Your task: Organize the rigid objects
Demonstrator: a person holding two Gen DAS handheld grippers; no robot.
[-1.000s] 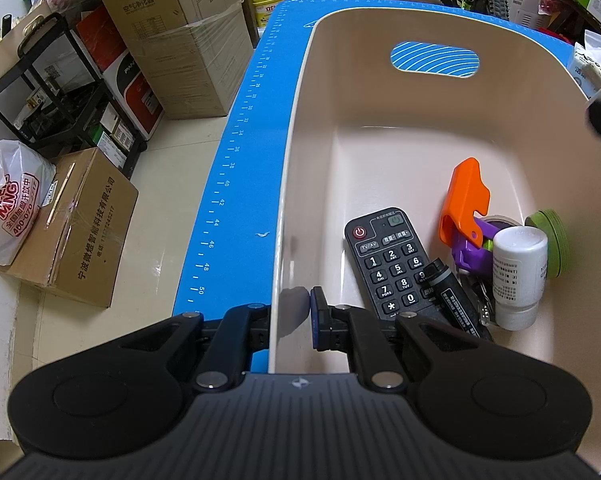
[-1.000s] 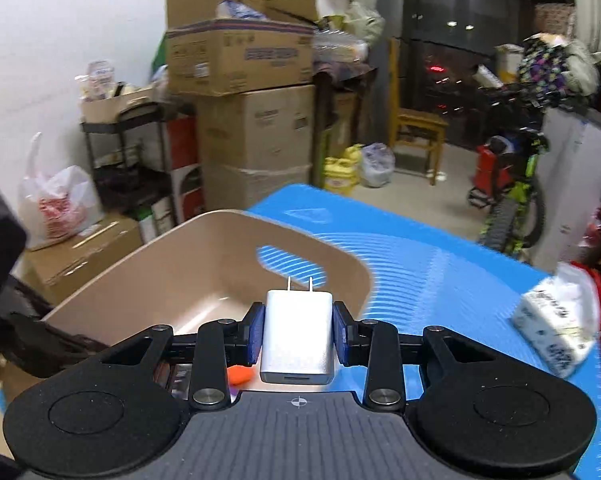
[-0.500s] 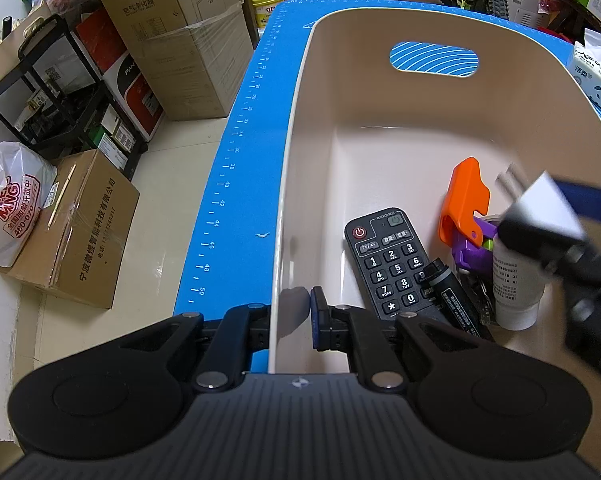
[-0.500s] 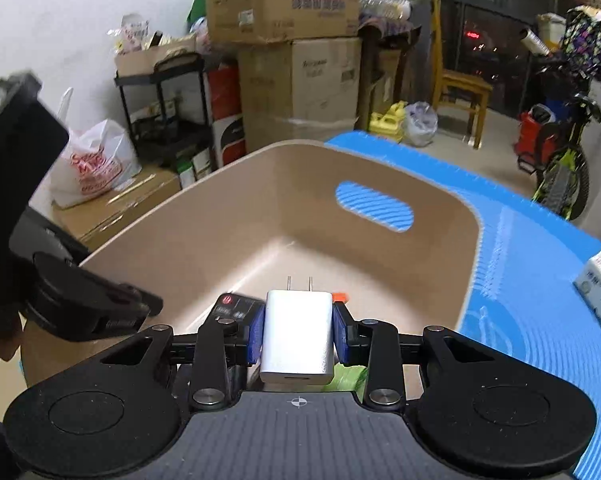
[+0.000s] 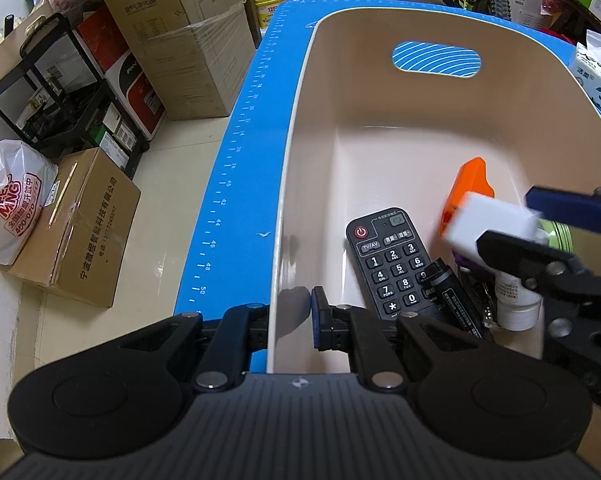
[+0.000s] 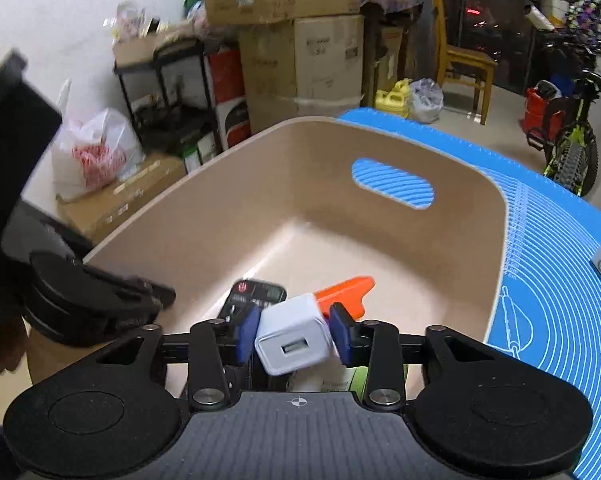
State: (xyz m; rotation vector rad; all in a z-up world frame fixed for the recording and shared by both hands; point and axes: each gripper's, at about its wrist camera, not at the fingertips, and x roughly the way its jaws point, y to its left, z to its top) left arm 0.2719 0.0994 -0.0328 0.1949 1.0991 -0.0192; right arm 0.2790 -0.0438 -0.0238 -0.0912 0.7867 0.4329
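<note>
A beige bin (image 5: 440, 120) stands on the blue mat (image 5: 236, 184). My left gripper (image 5: 290, 320) is shut on the bin's near rim, one finger on each side of the wall. My right gripper (image 6: 294, 334) is inside the bin, its jaws spread apart, and a white USB charger (image 6: 294, 336) sits tilted and blurred between them; it also shows in the left wrist view (image 5: 492, 226). In the bin lie a black remote (image 5: 392, 264), an orange piece (image 5: 466, 184), a white bottle (image 5: 516, 300), a black tube (image 5: 452, 292), and purple and green items partly hidden.
A tissue pack (image 5: 598, 76) lies on the mat right of the bin. Cardboard boxes (image 5: 180, 32), a black rack (image 5: 60, 92) and a white bag (image 5: 12, 200) stand on the floor to the left. A bicycle (image 6: 568, 128) is at the back right.
My right gripper moved down into the bin over the objects and its jaws opened; the charger has tipped over between them. My left gripper stayed clamped on the rim.
</note>
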